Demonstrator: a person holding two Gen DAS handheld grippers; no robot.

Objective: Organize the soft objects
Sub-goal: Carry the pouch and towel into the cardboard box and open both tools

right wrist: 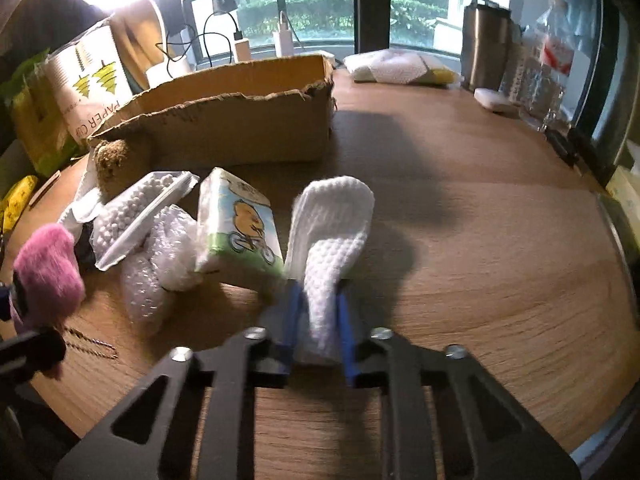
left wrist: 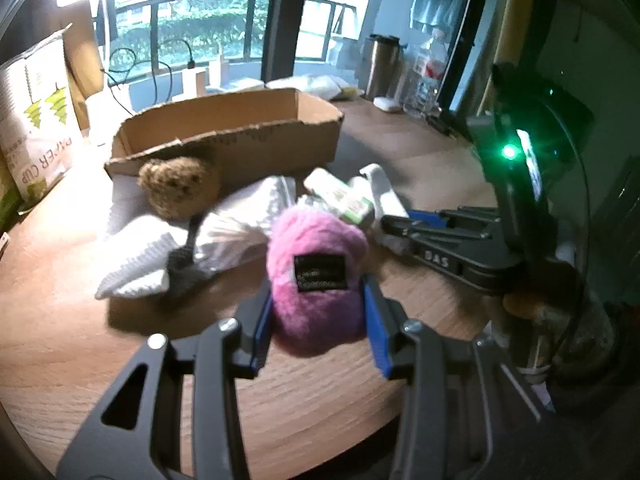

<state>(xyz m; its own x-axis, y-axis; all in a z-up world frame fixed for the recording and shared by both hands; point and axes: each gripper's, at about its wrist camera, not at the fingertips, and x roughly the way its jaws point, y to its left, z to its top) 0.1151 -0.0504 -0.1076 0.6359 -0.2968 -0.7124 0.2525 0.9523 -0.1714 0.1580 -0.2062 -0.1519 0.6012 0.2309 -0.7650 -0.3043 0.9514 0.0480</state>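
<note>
The wooden desk (right wrist: 460, 240) carries everything, and its far left holds an open cardboard box (right wrist: 224, 120), cut low along the near wall, which makes it the likely place for the soft things to go. Just in front of that wall sits a loose heap: a brown plush bear (left wrist: 178, 188) touching the box, a bag of white foam beads (right wrist: 140, 216), bubble wrap (right wrist: 156, 264) and a tissue pack with a cartoon bear (right wrist: 240, 228), all touching or overlapping, so picking from the edges is easier than from the middle.

The left gripper (left wrist: 318, 320) is pinching a pink plush toy (left wrist: 316, 276) at its lower half, its black label facing the camera; the toy seems lifted at the near side of the heap, presumably for carrying to the box.

The right gripper (right wrist: 318, 320) is pressed onto a folded white waffle cloth (right wrist: 332, 232), just right of the tissue pack, its free end standing upward.
</note>
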